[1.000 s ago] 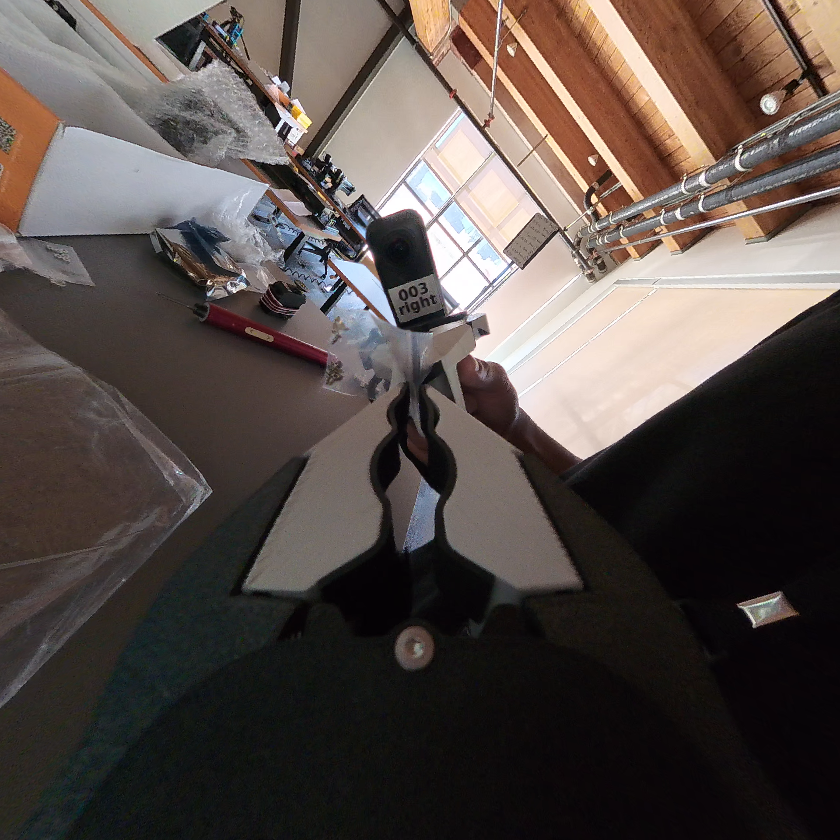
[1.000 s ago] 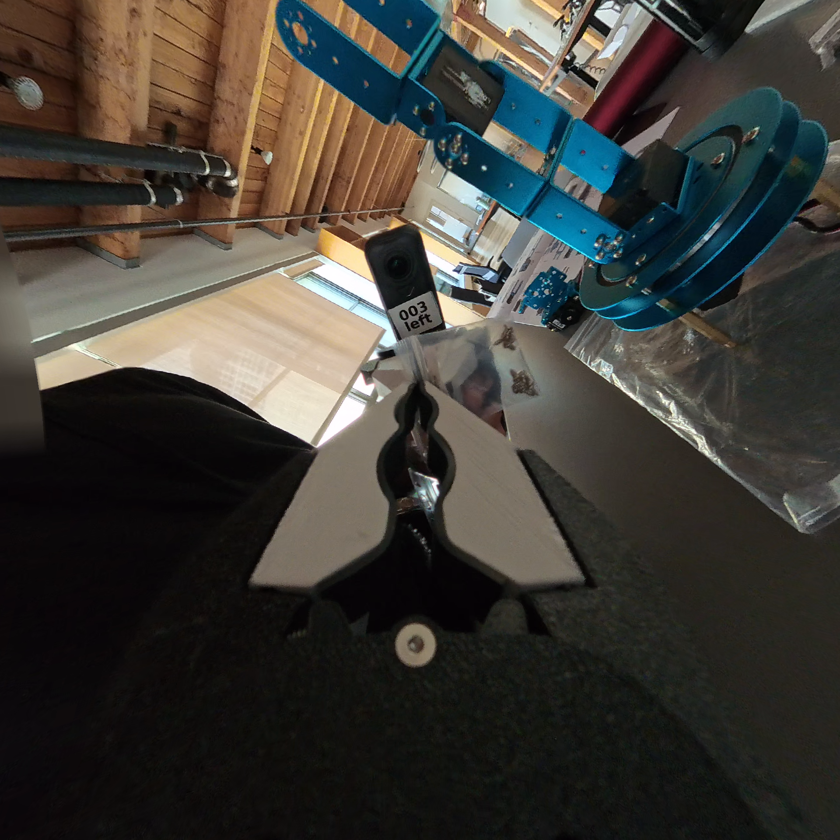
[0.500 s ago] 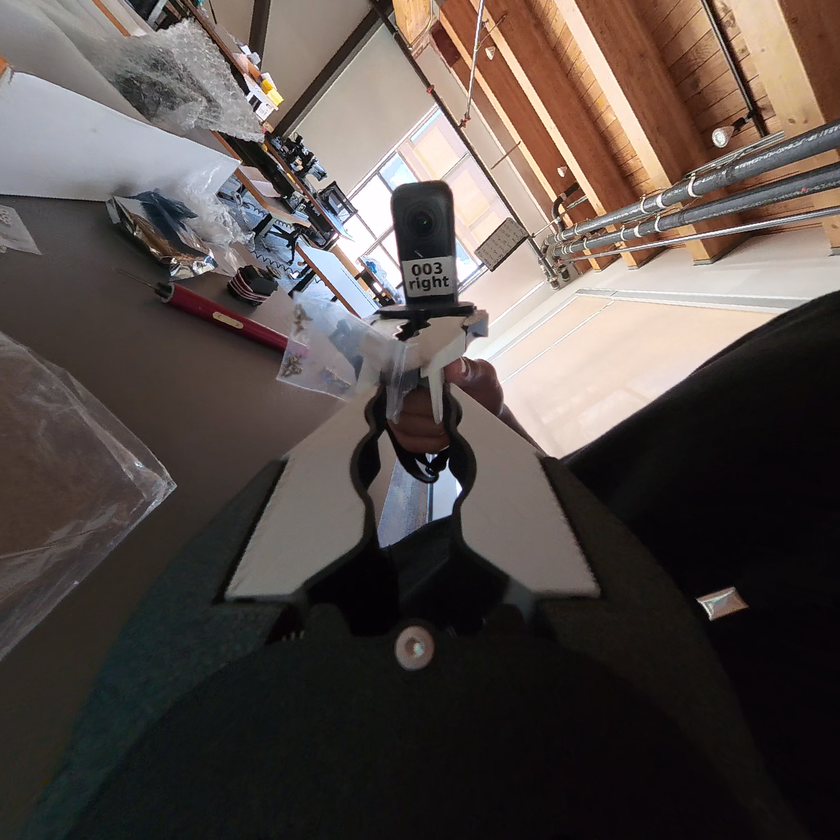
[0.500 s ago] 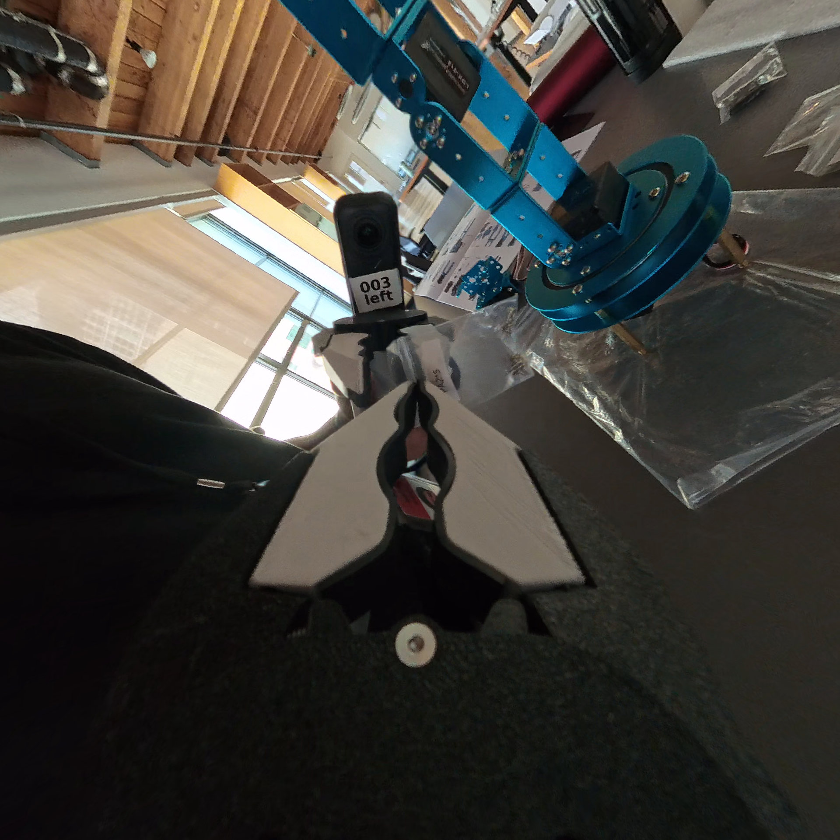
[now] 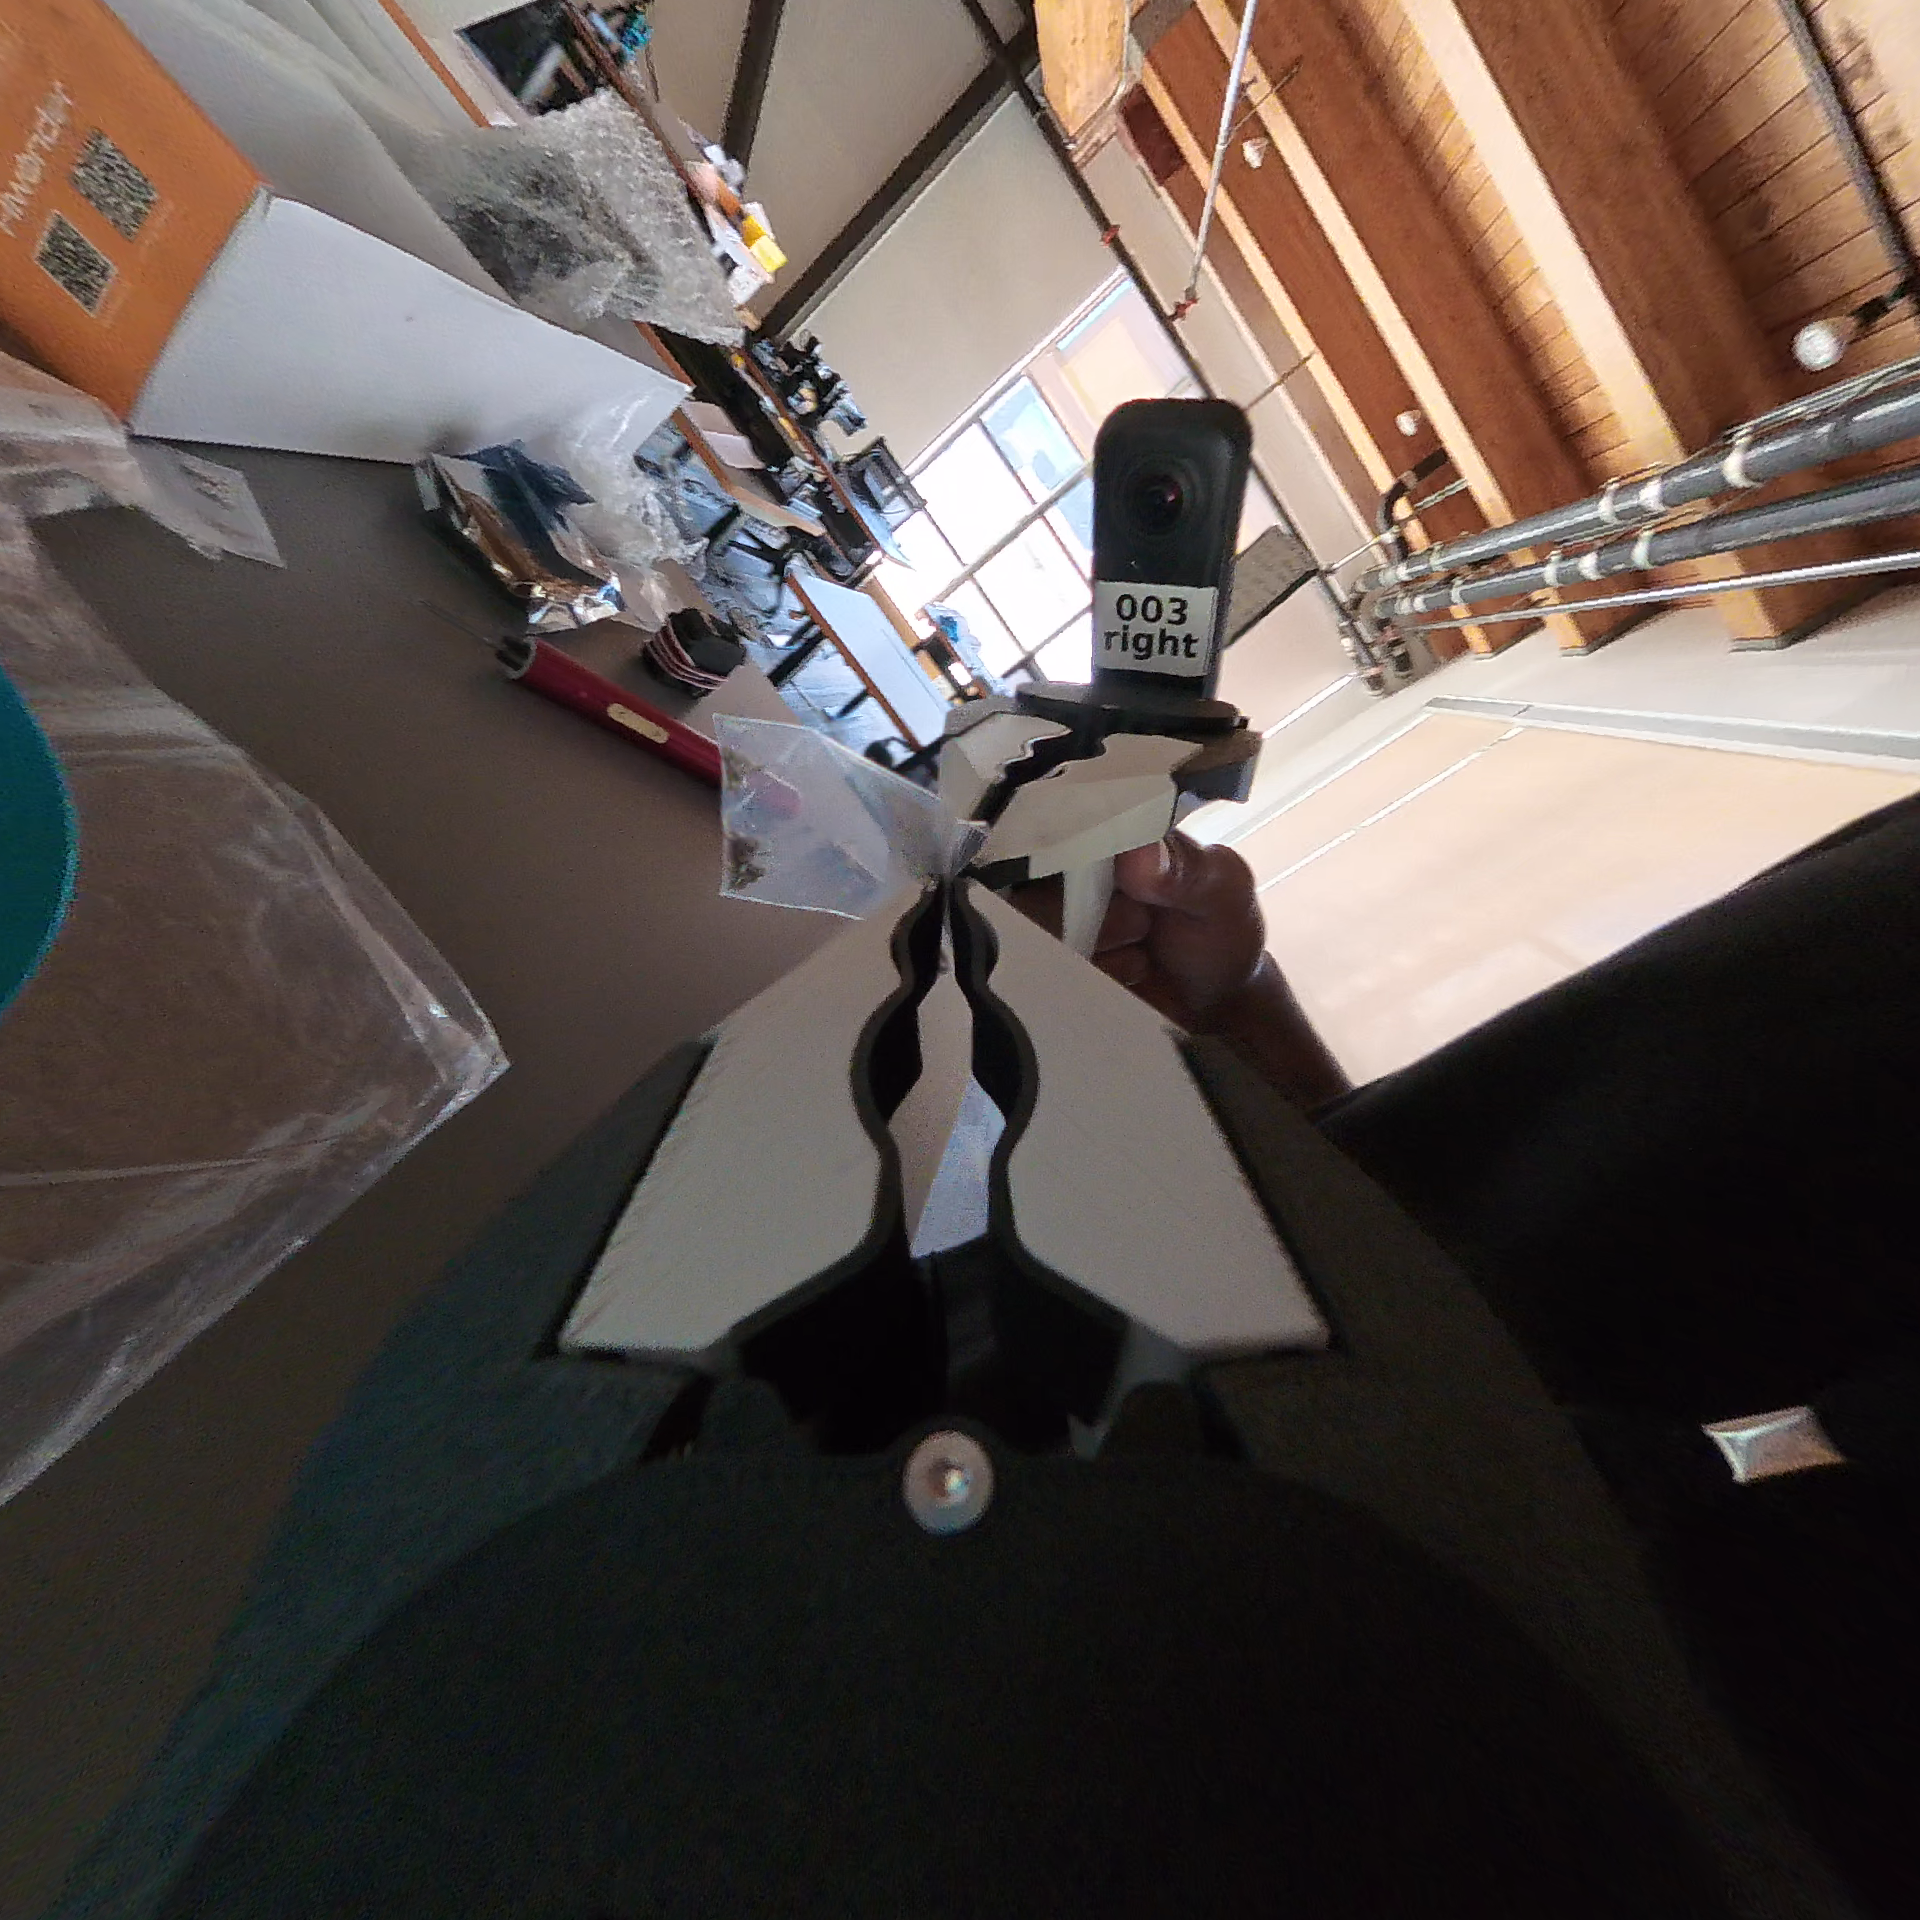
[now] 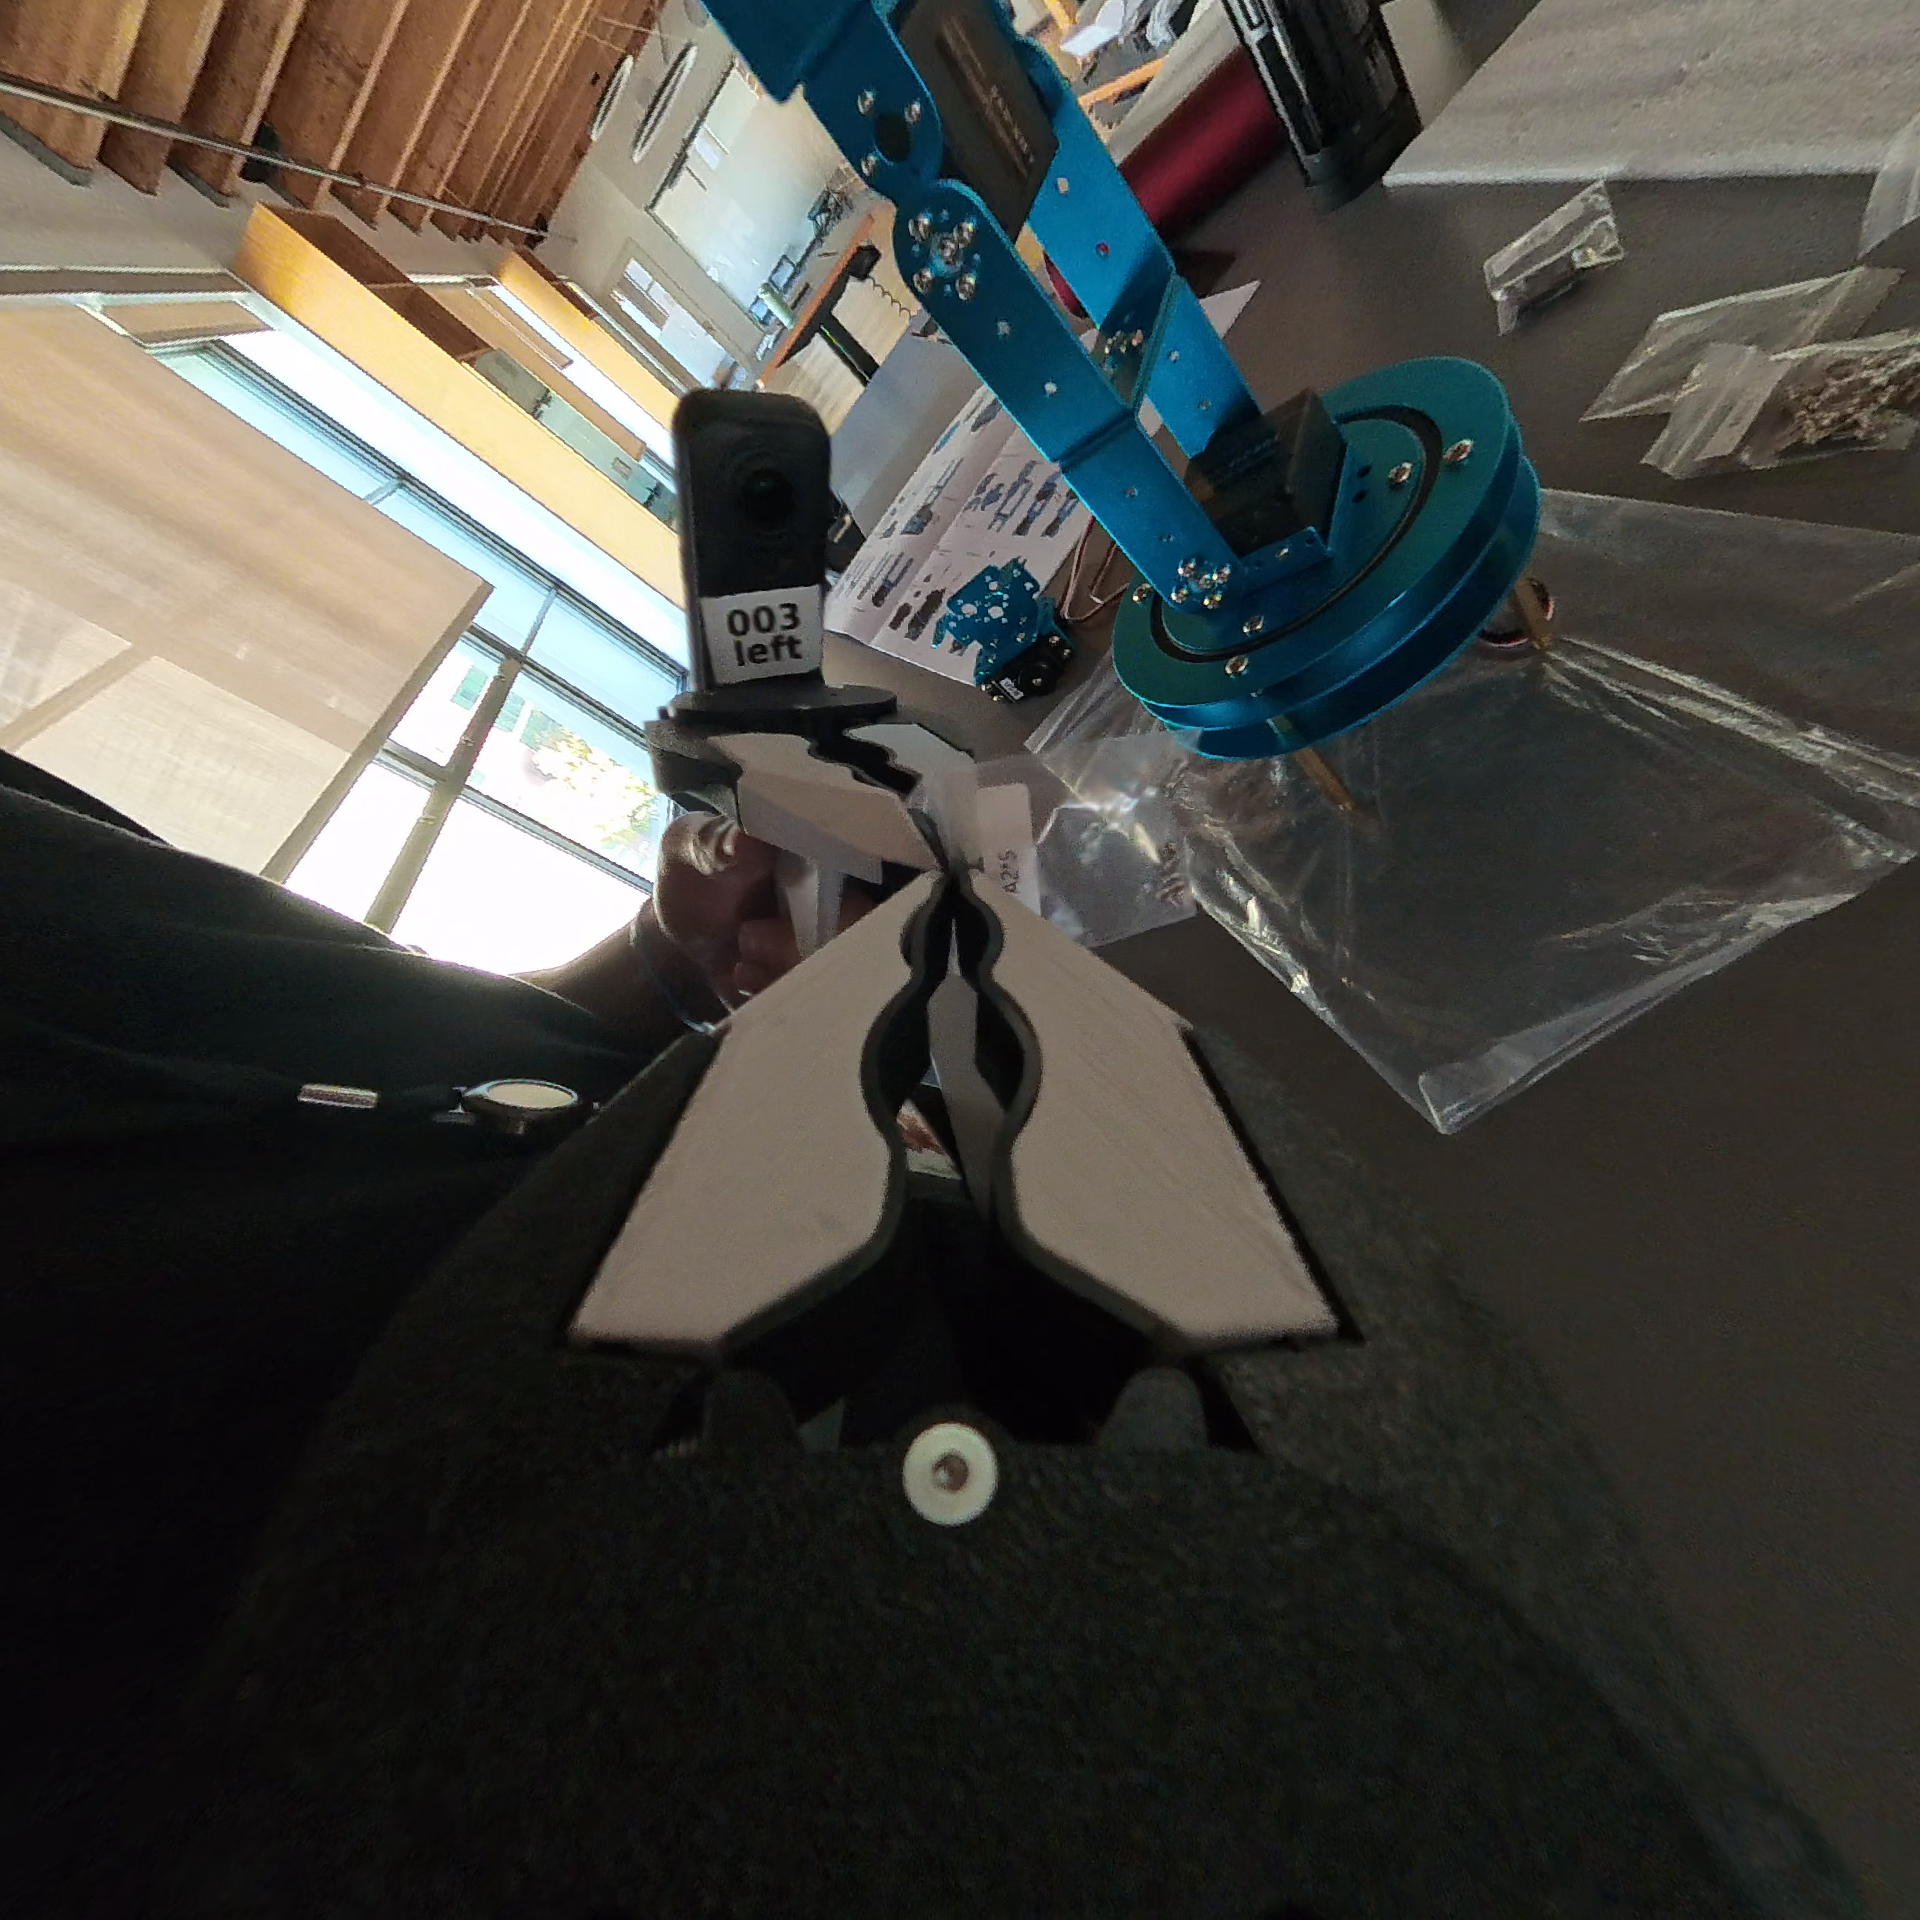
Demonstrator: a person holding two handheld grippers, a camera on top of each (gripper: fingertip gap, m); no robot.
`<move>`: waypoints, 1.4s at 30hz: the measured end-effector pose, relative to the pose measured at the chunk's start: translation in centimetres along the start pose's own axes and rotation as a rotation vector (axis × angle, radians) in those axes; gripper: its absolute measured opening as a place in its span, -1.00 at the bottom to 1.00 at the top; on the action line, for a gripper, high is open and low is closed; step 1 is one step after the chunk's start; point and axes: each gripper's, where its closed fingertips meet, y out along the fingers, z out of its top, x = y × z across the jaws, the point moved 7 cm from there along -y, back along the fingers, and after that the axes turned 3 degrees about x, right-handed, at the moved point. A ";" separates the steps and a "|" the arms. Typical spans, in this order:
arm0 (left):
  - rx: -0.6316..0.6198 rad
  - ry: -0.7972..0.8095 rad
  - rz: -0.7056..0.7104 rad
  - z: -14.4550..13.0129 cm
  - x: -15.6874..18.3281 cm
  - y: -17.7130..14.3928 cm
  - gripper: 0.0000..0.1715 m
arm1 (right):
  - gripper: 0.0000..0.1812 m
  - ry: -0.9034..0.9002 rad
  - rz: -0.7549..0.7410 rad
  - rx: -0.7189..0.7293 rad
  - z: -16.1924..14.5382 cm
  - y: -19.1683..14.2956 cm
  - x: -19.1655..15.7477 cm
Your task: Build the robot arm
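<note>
A small clear plastic bag (image 5: 810, 821) with a few small screws in it hangs in the air between my two grippers, above the dark table (image 5: 364, 779). My left gripper (image 5: 951, 896) is shut on one corner of the bag. My right gripper (image 5: 971, 844) faces it tip to tip and pinches the same end. In the right wrist view my right gripper (image 6: 948, 888) is shut on the bag (image 6: 1101, 862), beside its white label strip, and my left gripper (image 6: 920, 831) meets it from the far side. A hand holds each gripper's handle.
A blue metal robot arm on a round base (image 6: 1330, 582) stands on a large clear plastic bag (image 6: 1558, 883). Near it lie small bags of screws (image 6: 1766, 384), a printed sheet (image 6: 935, 582) and a blue bracket (image 6: 997, 623). A red screwdriver (image 5: 613, 707) and an orange-and-white box (image 5: 312, 312) lie farther off. The grippers are tip to tip, or close to it.
My left gripper's jaws stood wider apart half a second ago and have closed on the bag's corner. The right gripper kept its grip. Both grippers have tilted and shifted.
</note>
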 end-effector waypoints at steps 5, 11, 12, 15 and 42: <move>-0.054 0.025 0.085 -0.3 -0.5 0.2 -1.00 | -1.00 -0.077 -0.094 -0.046 -0.5 0.2 0.4; -0.062 -0.009 0.092 -0.5 -0.8 0.3 -1.00 | -0.92 -0.108 -0.118 -0.083 -0.7 0.1 0.7; -0.058 -0.018 0.088 -0.5 -0.8 0.4 -1.00 | -0.92 -0.116 -0.113 -0.100 -0.8 0.1 0.7; -0.056 -0.021 0.079 -0.6 -0.8 0.5 -1.00 | -0.99 -0.149 -0.102 -0.111 -0.8 0.0 0.4; -0.194 0.098 0.475 -1.6 -1.7 1.8 -1.00 | -1.00 -0.314 -0.564 -0.152 -1.6 0.6 1.5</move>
